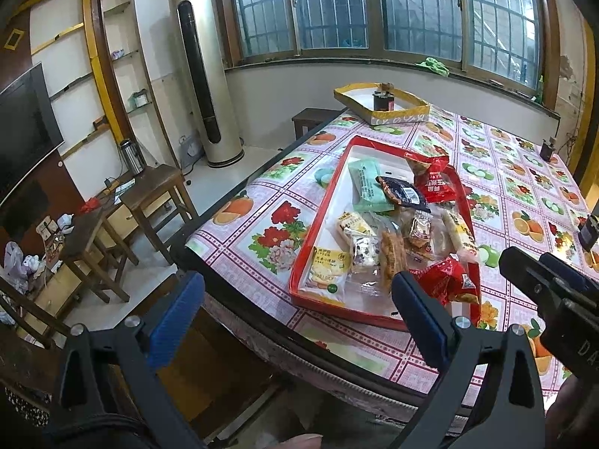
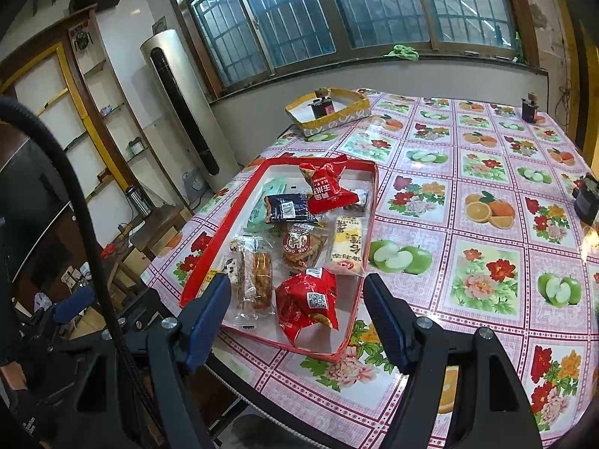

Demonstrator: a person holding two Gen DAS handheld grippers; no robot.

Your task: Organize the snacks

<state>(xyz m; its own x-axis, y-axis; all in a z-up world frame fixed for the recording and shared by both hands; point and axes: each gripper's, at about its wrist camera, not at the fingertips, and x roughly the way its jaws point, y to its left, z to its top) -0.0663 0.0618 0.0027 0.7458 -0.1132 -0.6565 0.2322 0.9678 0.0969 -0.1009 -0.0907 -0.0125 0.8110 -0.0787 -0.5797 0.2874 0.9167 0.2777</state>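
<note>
The bench (image 2: pixel 486 172) carries a pink-and-white checked cloth printed with red flowers, orange slices and green apples. The tray (image 2: pixel 209 262) has a red rim and white floor. Snack wrappers in it: red packet (image 2: pixel 307 303) with a QR code, red packet (image 2: pixel 329 187) with white characters, dark blue packet (image 2: pixel 286 207), pale green packet (image 1: pixel 368 187), yellow-and-white packet (image 2: pixel 346 243). The box (image 2: pixel 333 118) at the bench's far edge has a yellow rim. Claw pads (image 2: pixel 207 318) are blue on black arms.

Cool daylight, heavy fisheye bend

Light reaches me through the barred windows (image 1: pixel 378 11); the glossy tablecloth (image 2: pixel 468 194) throws soft glare, corners fall black, edges curve, and my fingers (image 1: pixel 176 321) look slightly soft.
</note>
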